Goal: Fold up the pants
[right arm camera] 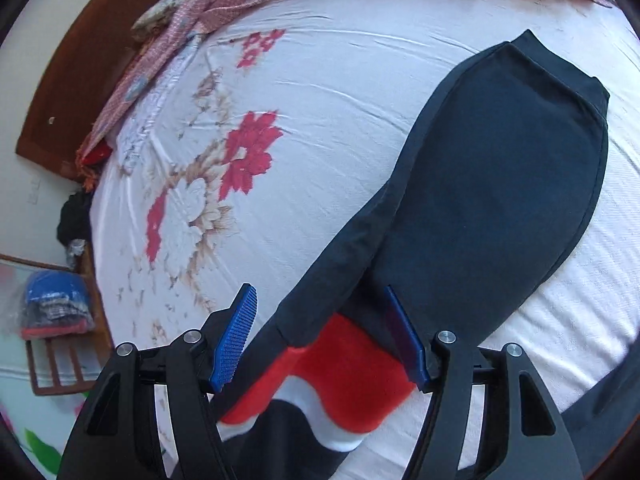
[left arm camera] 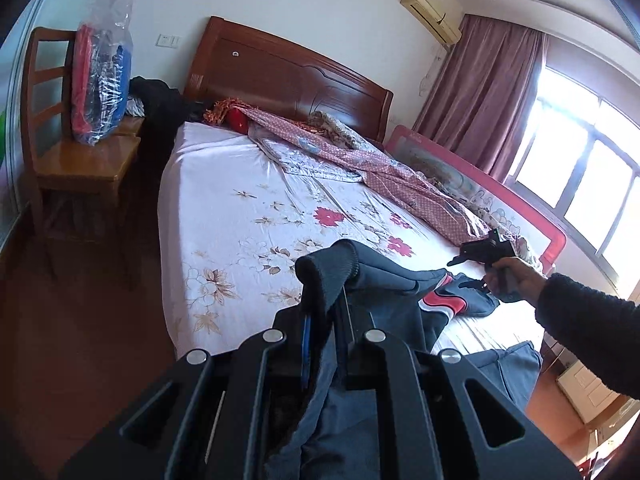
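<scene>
matt dark knit cloth pants (right arm camera: 492,200) with a ribbed cuff; matt black plastic right gripper (right arm camera: 324,336), its pads (right arm camera: 234,340) rough blue rubber; smooth printed cotton sheet (left arm camera: 240,208); glossy wooden headboard (left arm camera: 280,72).

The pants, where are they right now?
The pants lie on the flowered bed sheet near the foot; the left gripper lifts one cuff, and the open right gripper straddles them.

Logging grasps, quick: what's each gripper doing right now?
Left gripper: shut on the dark navy fabric pants.
Right gripper: open, holding nothing.
</scene>
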A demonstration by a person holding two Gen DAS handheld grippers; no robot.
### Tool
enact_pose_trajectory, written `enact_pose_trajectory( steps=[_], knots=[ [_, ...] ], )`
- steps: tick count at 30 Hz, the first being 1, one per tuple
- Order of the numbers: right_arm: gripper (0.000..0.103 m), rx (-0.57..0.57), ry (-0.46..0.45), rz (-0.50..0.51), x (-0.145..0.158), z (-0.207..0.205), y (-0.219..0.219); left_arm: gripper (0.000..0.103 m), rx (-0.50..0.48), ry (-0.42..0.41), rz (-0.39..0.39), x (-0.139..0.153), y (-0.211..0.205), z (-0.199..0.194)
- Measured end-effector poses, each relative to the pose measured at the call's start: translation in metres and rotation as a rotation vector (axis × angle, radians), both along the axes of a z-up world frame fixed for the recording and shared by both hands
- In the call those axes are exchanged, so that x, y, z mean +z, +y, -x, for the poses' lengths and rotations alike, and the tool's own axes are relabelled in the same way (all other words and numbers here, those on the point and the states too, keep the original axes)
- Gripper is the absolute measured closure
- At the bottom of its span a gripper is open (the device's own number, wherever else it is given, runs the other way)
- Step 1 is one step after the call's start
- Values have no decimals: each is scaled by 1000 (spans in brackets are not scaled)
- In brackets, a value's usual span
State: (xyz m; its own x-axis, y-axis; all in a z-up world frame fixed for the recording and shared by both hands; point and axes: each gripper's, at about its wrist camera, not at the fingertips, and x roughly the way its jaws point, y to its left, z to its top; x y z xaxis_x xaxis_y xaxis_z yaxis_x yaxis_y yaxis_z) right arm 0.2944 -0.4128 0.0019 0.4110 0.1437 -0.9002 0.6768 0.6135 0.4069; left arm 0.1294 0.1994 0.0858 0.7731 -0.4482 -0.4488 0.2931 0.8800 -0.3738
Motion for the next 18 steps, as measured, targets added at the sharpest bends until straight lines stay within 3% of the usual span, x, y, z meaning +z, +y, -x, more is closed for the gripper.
enact_pose_trajectory(
  steps=[1, 2, 3, 6, 9, 13, 15, 18],
  knots=[
    [51, -5, -16, -10, -4, -3, 0, 94, 7, -2, -8, 0, 0, 1],
    [88, 0, 4, 20, -7, -7, -1, 94, 9, 0, -10, 0, 1, -1],
    [97, 4, 1, 23, -8, -10, -1, 94, 16, 1, -10, -1, 3, -3],
    [97, 2, -105, 6, 12, -4, -2, 94, 76, 7, -67, -6, 1, -10],
    [97, -13, -278, -76, 53, 23, -10, 94, 155, 8, -87, -10, 4, -13],
    [97, 62, -458, -105, 111, 101, -14, 94, 212, 4, -60, -8, 15, 0],
    [97, 97, -482, -76, 122, 158, -12, 93, 198, -23, -56, -5, 18, 18],
    [97, 98, -440, -60, 104, 242, -10, 91, 160, -18, -58, -5, 21, 48]
  ],
)
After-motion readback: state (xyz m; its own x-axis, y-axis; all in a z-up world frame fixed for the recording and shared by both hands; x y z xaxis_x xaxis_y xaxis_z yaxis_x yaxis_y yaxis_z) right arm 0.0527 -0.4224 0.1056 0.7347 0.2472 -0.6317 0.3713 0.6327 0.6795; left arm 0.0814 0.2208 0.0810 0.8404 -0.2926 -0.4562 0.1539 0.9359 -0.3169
